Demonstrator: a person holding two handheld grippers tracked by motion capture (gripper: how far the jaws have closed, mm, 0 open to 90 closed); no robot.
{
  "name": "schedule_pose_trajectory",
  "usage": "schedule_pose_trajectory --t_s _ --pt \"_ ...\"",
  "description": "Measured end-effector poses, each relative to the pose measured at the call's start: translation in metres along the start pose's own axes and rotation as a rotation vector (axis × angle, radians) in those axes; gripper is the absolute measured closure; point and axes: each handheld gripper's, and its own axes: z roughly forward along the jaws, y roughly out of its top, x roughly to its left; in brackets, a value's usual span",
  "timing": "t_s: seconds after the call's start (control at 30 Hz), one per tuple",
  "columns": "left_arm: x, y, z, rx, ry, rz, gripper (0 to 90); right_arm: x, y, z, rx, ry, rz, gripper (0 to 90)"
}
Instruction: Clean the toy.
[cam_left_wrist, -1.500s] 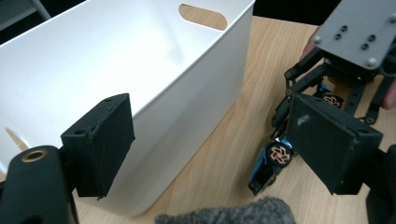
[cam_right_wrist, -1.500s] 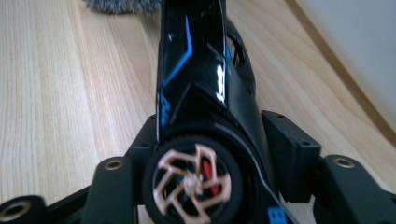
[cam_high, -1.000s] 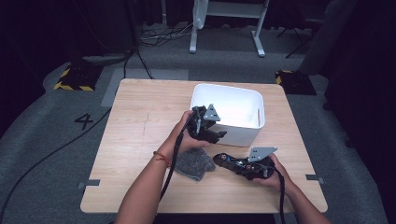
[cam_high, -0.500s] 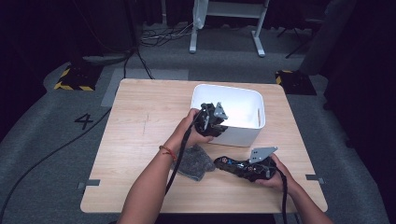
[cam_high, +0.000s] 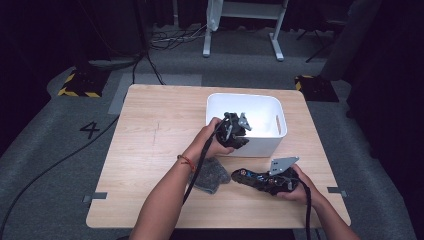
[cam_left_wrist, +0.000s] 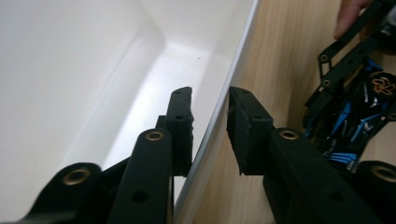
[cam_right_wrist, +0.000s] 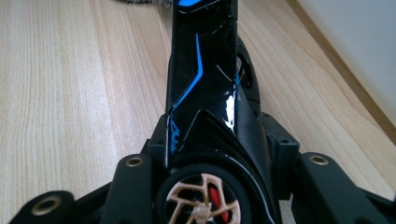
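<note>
Bin wall between left fingers.

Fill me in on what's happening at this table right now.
A person works with a gripper in each hand. The left gripper has just been closing its jaws astride the near wall of the white bin, one jaw inside and one outside. The right gripper holds a black toy car with blue stripes low over the wooden table, beside a grey cloth.
</note>
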Motion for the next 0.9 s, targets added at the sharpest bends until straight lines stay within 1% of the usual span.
schedule_pose_trajectory --t_s 0.03,0.1,0.2,0.23,0.33,0.4,0.47,0.53,0.57,0.67,0.73,0.83,0.9 --pt "-0.001 0.001 0.0 -0.002 -0.009 0.009 75.3 0.0 0.0 0.0 0.003 0.003 -0.002 56.9" --pt "-0.004 0.002 -0.001 0.007 0.0 0.024 76.6 0.0 0.0 -0.001 0.005 0.004 -0.003 57.0" --pt "-0.006 0.001 -0.003 0.005 -0.007 0.027 77.5 0.0 -0.001 -0.001 0.005 0.01 0.003 57.0" --pt "-0.007 0.0 -0.004 0.006 -0.012 0.036 77.8 0.0 -0.001 -0.002 0.009 0.007 -0.003 57.0" --pt "-0.009 -0.004 -0.009 -0.003 -0.029 0.048 78.8 0.002 -0.001 -0.003 0.016 0.008 -0.002 57.1" --pt "-0.011 -0.008 -0.013 -0.008 -0.044 0.061 79.7 0.003 -0.001 -0.004 0.029 0.009 -0.014 57.1" --pt "-0.014 -0.012 -0.017 -0.013 -0.055 0.067 80.7 0.003 -0.002 -0.006 0.04 0.009 -0.015 57.1" --pt "-0.017 -0.015 -0.02 -0.021 -0.066 0.08 82.0 0.003 -0.005 -0.009 0.035 0.013 0.001 57.1" --pt "-0.018 -0.017 -0.022 -0.019 -0.073 0.09 82.6 0.002 -0.007 -0.01 0.037 0.011 0.0 57.1" --pt "-0.021 -0.022 -0.026 -0.029 -0.091 0.105 83.8 0.004 -0.012 -0.014 0.031 0.017 0.011 57.1" --pt "-0.021 -0.024 -0.028 -0.033 -0.102 0.1 84.3 0.005 -0.015 -0.018 0.034 0.012 0.01 57.0" --pt "-0.022 -0.027 -0.032 -0.02 -0.106 0.104 84.2 0.006 -0.019 -0.02 0.031 0.005 0.009 56.9" --pt "-0.025 -0.029 -0.035 -0.009 -0.105 0.119 84.0 0.007 -0.02 -0.021 0.024 0.001 0.013 56.9"
